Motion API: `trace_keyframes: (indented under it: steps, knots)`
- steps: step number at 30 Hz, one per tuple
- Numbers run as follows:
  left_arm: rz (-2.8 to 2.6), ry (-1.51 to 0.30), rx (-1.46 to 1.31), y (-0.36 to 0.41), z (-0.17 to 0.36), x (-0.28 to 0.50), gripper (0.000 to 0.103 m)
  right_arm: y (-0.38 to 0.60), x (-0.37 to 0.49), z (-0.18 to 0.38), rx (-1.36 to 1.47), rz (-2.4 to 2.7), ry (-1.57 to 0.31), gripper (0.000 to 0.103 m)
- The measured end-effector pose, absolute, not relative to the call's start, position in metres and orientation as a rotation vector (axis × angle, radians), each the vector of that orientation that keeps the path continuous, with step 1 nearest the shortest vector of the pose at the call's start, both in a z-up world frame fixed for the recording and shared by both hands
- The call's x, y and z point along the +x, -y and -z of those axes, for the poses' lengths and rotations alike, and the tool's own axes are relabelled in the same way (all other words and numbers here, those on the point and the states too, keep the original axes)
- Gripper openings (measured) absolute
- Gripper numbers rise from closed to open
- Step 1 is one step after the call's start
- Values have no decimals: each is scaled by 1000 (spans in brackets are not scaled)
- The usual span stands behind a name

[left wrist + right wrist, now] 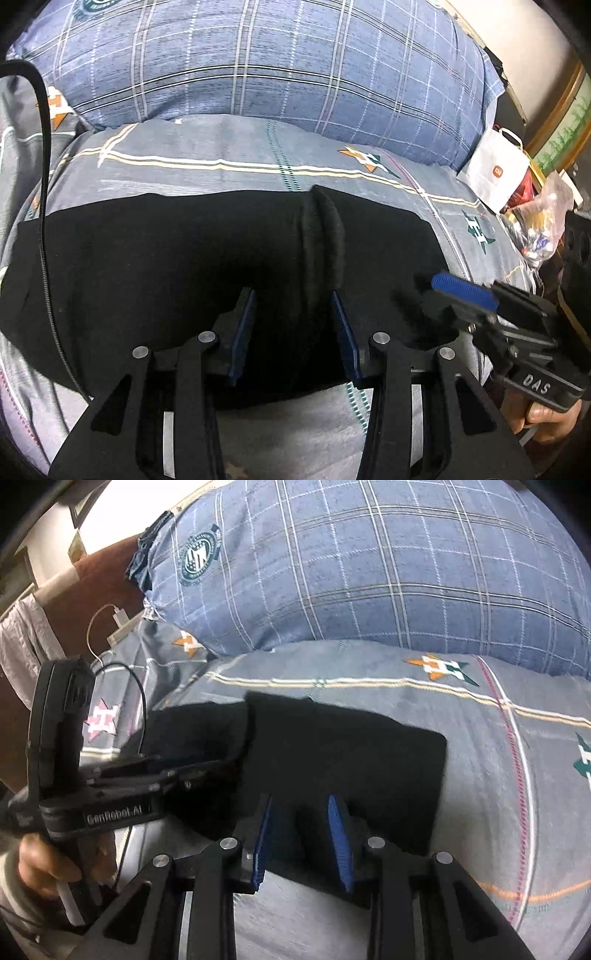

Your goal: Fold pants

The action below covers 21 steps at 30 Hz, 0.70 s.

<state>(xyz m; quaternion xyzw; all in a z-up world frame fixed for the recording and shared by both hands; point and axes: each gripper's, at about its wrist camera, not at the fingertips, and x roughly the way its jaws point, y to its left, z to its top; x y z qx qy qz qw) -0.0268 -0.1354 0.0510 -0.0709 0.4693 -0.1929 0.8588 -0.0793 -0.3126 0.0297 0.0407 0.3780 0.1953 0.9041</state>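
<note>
The black pants [155, 258] lie folded across the grey patterned bed sheet [221, 147], with a raised ridge of cloth [323, 236] near the middle. My left gripper [293, 328] is shut on the pants' near edge, dark fabric bunched between its blue pads [242, 332]. To its right, my right gripper [439, 299] bites the same edge. In the right wrist view the pants [351, 753] spread ahead, and my right gripper [301, 838] holds thick cloth between its pads. The left gripper [201, 775] reaches in from the left, held by a hand [33, 864].
A large blue plaid pillow [277, 62] fills the far side of the bed. A white paper bag [495, 173] and a clear plastic bag [539, 221] sit at the right edge. A black cable [44, 221] hangs at the left. A white charger [120, 618] lies far left.
</note>
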Motion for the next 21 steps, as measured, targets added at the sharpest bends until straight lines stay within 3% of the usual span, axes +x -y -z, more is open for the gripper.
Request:
trace_keyframes:
  steps: [13, 21]
  knots:
    - [405, -1000, -148, 144, -40, -24, 41, 290, -6, -11, 128, -347, -818, 30]
    - [399, -1004, -142, 144, -41, -24, 42, 287, -16, -22, 104, -347, -794, 32]
